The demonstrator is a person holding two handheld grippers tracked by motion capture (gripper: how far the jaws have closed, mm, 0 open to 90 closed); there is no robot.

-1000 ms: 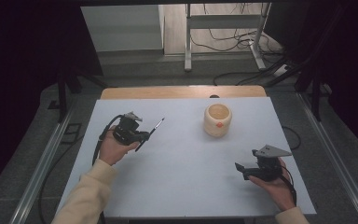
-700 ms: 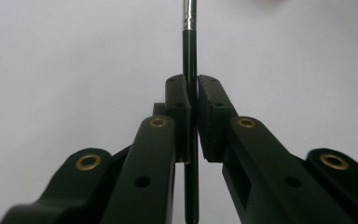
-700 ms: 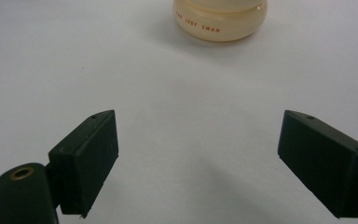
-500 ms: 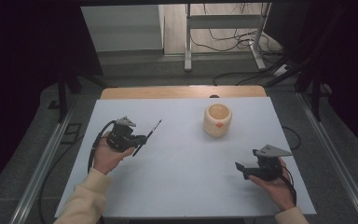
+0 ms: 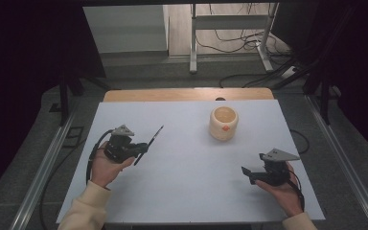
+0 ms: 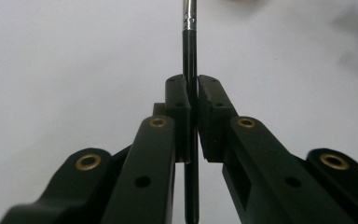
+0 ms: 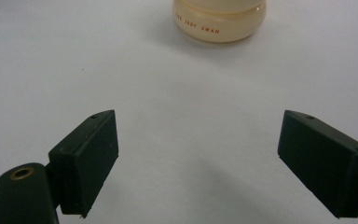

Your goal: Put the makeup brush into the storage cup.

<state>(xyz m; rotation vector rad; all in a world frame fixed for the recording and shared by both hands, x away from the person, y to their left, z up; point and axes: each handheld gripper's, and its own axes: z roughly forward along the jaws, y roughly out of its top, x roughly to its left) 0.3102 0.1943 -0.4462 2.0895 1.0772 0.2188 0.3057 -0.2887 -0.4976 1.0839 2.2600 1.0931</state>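
A thin black brush [image 5: 156, 136] with a silver ferrule sticks out toward the far right from my left gripper [image 5: 143, 149], held above the left part of the white table [image 5: 187, 196]. In the left gripper view the pads are shut on the brush [image 6: 189, 42], which runs straight up between them from my left gripper [image 6: 192, 88]. A cream cup [image 5: 224, 123] with a small orange mark stands at the back right of centre. My right gripper [image 5: 246, 171] rests near the front right, open, with nothing between its pads. In the right gripper view my right gripper [image 7: 198, 140] faces the cup [image 7: 219, 21].
A wooden strip [image 5: 187, 94] borders the table's far edge. Metal rails [image 5: 48, 163] run along both sides, and cables and a stand's legs [image 5: 230, 43] lie on the floor beyond. White surface lies between the two grippers.
My left gripper has drawn back a little toward the near left with the brush still in it. The right gripper and the cup have not moved.
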